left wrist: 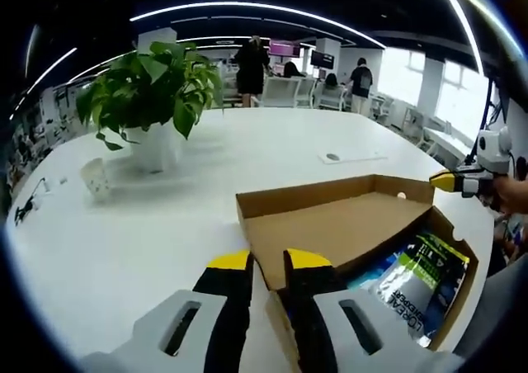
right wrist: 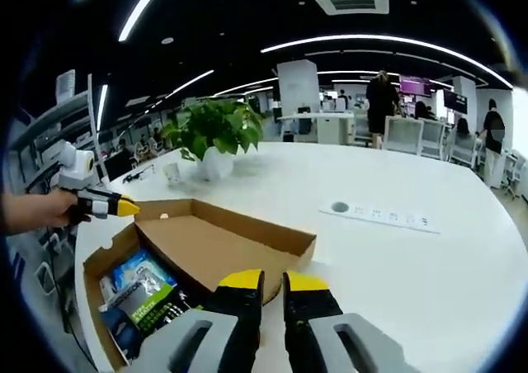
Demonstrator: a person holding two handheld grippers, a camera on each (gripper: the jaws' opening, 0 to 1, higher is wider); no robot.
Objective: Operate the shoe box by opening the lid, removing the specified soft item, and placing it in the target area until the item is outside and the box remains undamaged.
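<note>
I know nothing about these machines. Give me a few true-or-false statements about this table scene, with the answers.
1. The brown cardboard shoe box has its lid closed. False: the lid is open.
2. The box is empty. False: printed soft packets lie inside.
3. A leafy green plant in a white pot stands on the white table. True.
4. The left gripper has its yellow-tipped jaws at the lid's edge. True.
</note>
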